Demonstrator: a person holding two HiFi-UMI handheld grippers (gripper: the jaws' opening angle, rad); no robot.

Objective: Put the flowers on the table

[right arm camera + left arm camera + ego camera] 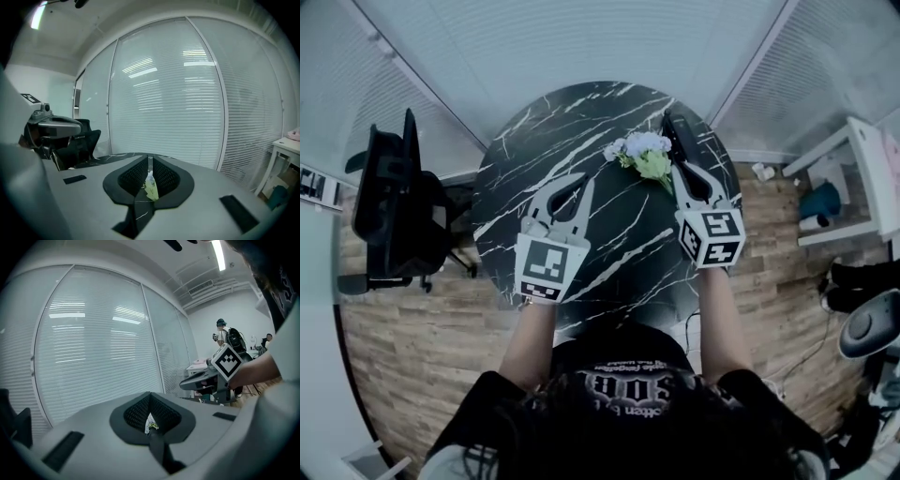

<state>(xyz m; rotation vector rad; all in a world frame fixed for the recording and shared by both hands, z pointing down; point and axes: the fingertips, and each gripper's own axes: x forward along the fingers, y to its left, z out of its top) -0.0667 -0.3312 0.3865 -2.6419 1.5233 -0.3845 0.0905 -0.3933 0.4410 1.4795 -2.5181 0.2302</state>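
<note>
A small bunch of white and pale green flowers [643,150] lies on the round black marble table [534,141], towards its far right. My right gripper [675,131] reaches along the right side of the bunch. In the right gripper view its jaws [150,164] stand a narrow slit apart, with a pale green bit of the flowers [150,186] pinched low between the pads. My left gripper [581,183] hovers over the table's middle, shut and empty, pointing at the bunch. A speck of the flowers [150,426] shows past its closed jaws [150,395].
A black office chair [394,197] stands left of the table. A white shelf unit [862,178] is at the right on the wooden floor. Glass walls with blinds close off the far side. People [225,336] stand far back in the room.
</note>
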